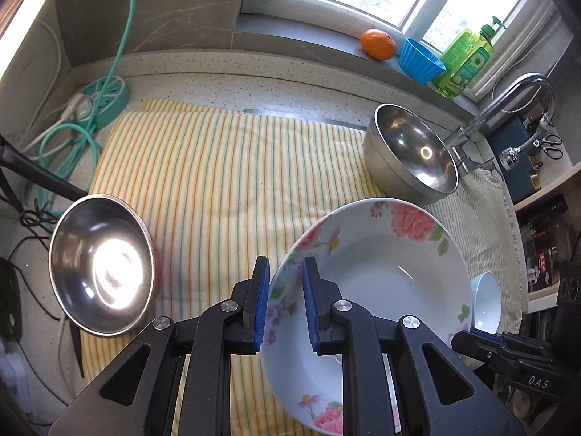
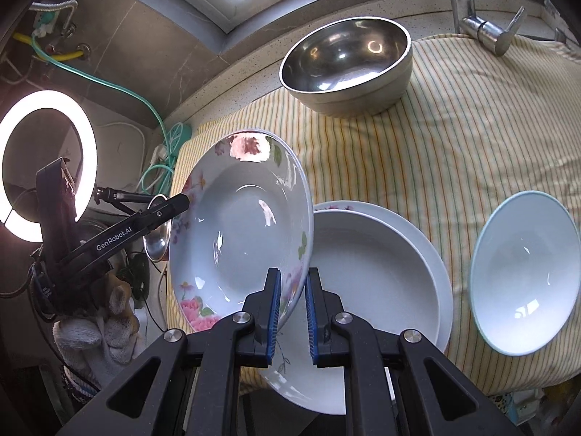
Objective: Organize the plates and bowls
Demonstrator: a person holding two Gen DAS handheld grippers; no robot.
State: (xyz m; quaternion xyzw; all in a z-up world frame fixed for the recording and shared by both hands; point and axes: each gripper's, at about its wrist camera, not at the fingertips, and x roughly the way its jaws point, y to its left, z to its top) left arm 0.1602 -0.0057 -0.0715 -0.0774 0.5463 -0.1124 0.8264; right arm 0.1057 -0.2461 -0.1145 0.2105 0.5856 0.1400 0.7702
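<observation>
A floral plate (image 1: 377,283) is held tilted between both grippers above the striped cloth. My left gripper (image 1: 285,301) straddles its left rim; my right gripper (image 2: 293,312) straddles its lower right rim (image 2: 294,287). The jaws stand slightly apart around the rim in both views. In the right wrist view the floral plate (image 2: 247,232) hangs beside a stack of white plates (image 2: 374,272). A pale blue bowl (image 2: 523,276) lies to the right. A large steel bowl (image 2: 345,61) sits at the back, also in the left wrist view (image 1: 410,152). A small steel bowl (image 1: 101,265) lies at the left.
A striped cloth (image 1: 218,167) covers the counter. A faucet (image 1: 508,105) stands at the right. An orange (image 1: 377,43), a blue cup (image 1: 421,60) and a green soap bottle (image 1: 464,61) sit on the windowsill. A teal power strip (image 1: 105,98) lies back left. A ring light (image 2: 47,167) glows.
</observation>
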